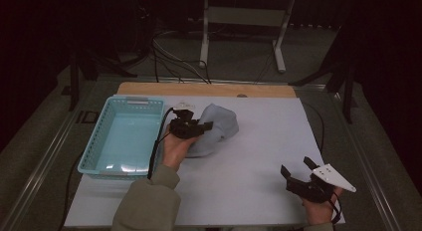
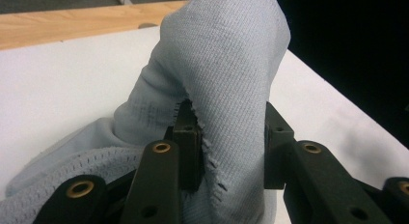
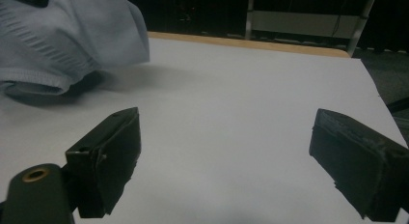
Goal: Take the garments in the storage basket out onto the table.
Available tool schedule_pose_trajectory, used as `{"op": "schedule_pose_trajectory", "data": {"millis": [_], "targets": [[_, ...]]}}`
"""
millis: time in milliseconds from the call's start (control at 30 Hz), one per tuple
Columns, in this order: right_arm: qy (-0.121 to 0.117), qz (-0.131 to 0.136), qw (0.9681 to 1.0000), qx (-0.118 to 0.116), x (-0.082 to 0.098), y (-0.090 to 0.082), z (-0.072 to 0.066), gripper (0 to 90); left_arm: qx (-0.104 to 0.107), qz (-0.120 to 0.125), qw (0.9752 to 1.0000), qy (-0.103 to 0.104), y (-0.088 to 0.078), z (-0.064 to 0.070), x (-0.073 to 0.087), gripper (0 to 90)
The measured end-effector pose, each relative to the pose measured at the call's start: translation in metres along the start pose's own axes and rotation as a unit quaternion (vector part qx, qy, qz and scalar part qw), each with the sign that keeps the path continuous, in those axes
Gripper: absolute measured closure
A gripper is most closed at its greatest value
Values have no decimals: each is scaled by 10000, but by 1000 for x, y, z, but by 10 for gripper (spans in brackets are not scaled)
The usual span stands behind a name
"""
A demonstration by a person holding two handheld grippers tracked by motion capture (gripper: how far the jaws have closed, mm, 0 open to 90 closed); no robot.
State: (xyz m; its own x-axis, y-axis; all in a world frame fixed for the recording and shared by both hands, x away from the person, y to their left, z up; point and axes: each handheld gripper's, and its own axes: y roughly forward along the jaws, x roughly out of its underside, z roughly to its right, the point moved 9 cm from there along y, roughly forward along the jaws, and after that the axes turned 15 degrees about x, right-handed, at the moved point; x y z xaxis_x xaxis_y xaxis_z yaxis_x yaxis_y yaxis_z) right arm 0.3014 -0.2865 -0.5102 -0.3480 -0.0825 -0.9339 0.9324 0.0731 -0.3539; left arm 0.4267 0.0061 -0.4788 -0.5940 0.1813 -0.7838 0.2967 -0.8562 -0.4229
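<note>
Left gripper (image 1: 201, 126) is clamped on a fold of the pale blue-grey cloth (image 1: 217, 126); in the left gripper view the fabric (image 2: 226, 79) is pinched between the two black jaws and rises above them in a peak. Rest of the cloth lies bunched on the white table surface (image 1: 259, 156), near the middle, just right of the turquoise basket (image 1: 107, 122). Left hand (image 1: 174, 149) holds this gripper, sleeve entering from the bottom edge. Right gripper (image 1: 298, 172) sits near the front right corner of the table, jaws spread wide, nothing between them. In the right gripper view the jaws (image 3: 226, 166) frame bare white surface, with the cloth (image 3: 72, 40) well apart at upper left. Basket interior looks empty.
</note>
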Motion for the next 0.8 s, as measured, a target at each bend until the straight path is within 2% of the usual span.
{"op": "schedule_pose_trajectory", "data": {"millis": [267, 300, 400, 667, 800], "targets": [[0, 1, 10000, 14, 0, 0, 1, 110, 144, -147, 9998, 36, 17, 9, 7, 677], [-1, 0, 10000, 16, 0, 0, 1, 110, 170, -196, 9996, 59, 23, 12, 9, 674], [5, 5, 10000, 16, 0, -1, 1, 110, 147, -264, 9995, 29, 29, 12, 14, 664], [-1, -6, 10000, 19, 0, -1, 1, 110, 198, -243, 9995, -61, 35, 13, 20, 625], [-2, -7, 10000, 20, 0, -1, 1, 110, 295, -165, 9994, -112, 35, 15, 20, 598]]}}
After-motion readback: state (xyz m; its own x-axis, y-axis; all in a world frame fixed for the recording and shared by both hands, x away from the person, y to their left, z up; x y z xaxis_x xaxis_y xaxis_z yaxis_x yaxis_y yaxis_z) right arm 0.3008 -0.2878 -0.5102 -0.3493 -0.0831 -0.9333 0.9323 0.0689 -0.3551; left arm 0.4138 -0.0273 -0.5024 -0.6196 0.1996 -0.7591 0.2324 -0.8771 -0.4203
